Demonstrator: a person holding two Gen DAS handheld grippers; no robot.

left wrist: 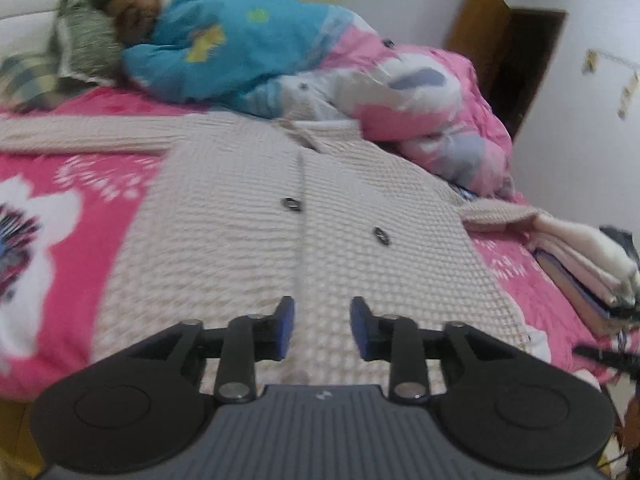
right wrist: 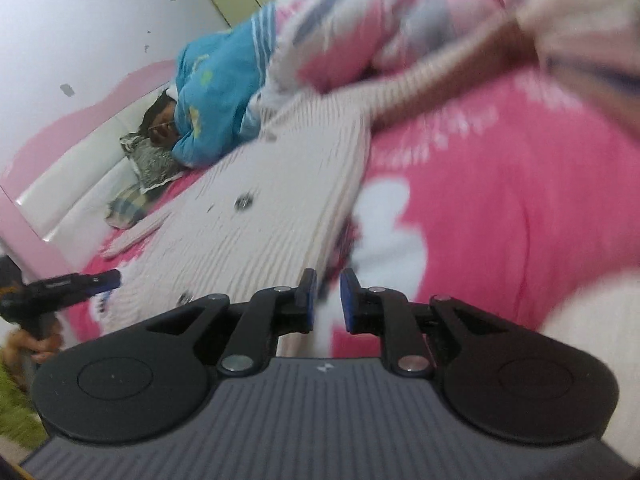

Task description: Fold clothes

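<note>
With the cardigan [left wrist: 248,216] spread flat on the bed [left wrist: 80,184] for folding, left tongs [left wrist: 322,328] and right tongs [right wrist: 328,300] hover part-open, empty.

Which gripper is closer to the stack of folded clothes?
Right. The stack of folded clothes lies off the right side of the cardigan; the right gripper is at that edge, the left gripper over its middle.

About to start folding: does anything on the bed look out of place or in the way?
The cream waffle-knit cardigan lies flat and buttoned. Its far edge runs up against a person lying under a blue and pink quilt, and one sleeve reaches a stack of folded clothes.
</note>
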